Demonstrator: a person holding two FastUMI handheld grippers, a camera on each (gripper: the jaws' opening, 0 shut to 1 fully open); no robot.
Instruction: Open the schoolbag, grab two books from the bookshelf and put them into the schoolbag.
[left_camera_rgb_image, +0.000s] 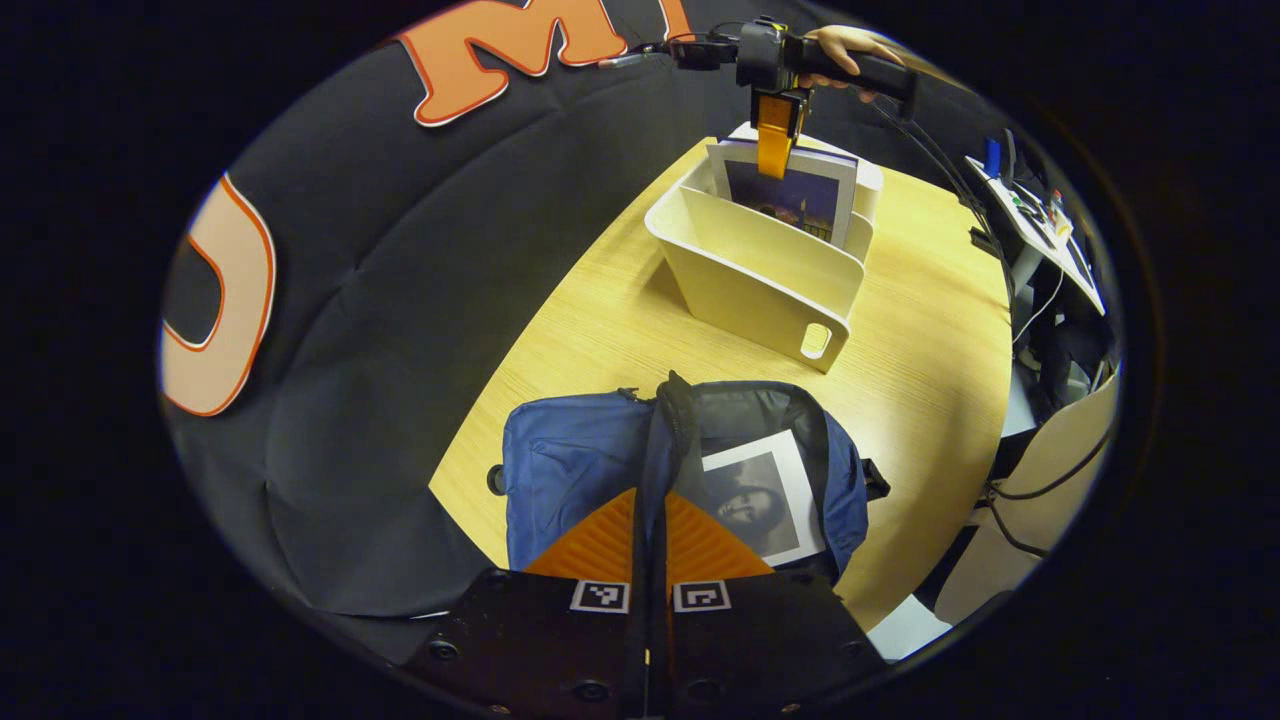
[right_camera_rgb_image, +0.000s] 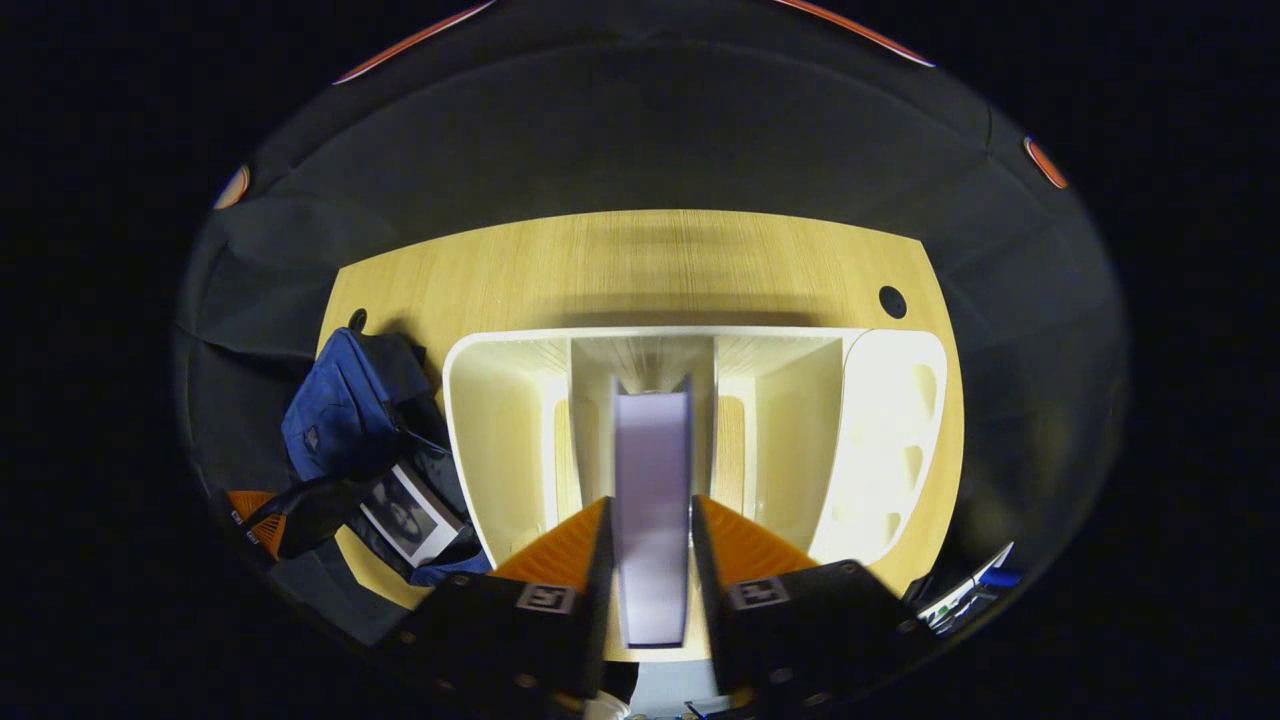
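Left claw: fingers together on a strip of the bag's opening edge, pinched btwn them; prob. lifting the flap so the mouth stays wide for incoming book.
Schoolbag: flat on table, right under & just ahead of left claw; unzipped, mouth gaping to the claw's right side. In right gripper view sits low & off to the left of right claw, well apart from it.
Book in bag: 1, lying cover-up inside open pocket, just ahead-right of left fingertips; first half of job looks done.
Right claw: clamped on top edge of upright book, one finger each side, both pressing; book fills the gap. Seen from left gripper view, far ahead & up, coming down from above w/ a hand on its handle.
Book in shelf: 1 gripped, standing in middle slot straight below right claw; upright so it can slide up & out w/o catching dividers. Second volume behind it in left gripper view — poss., can't tell for sure.
Bookshelf: 1, pale plastic, several slots; dividers either side of right claw, handle cut-outs on end wall to its right. Far ahead of left claw, past the bag.
Table: wood top, carries bag + shelf, the two near but apart.
Count: claws 2, bag 1, shelf 1, books sure 2 (1 packed, 1 gripped).
Stage (judged): second book grabbed, not yet lifted clear; next = straight pull up, carry over to held-open mouth.
Risk: book snagging the divider if tilted; flap slipping from thin pinch.
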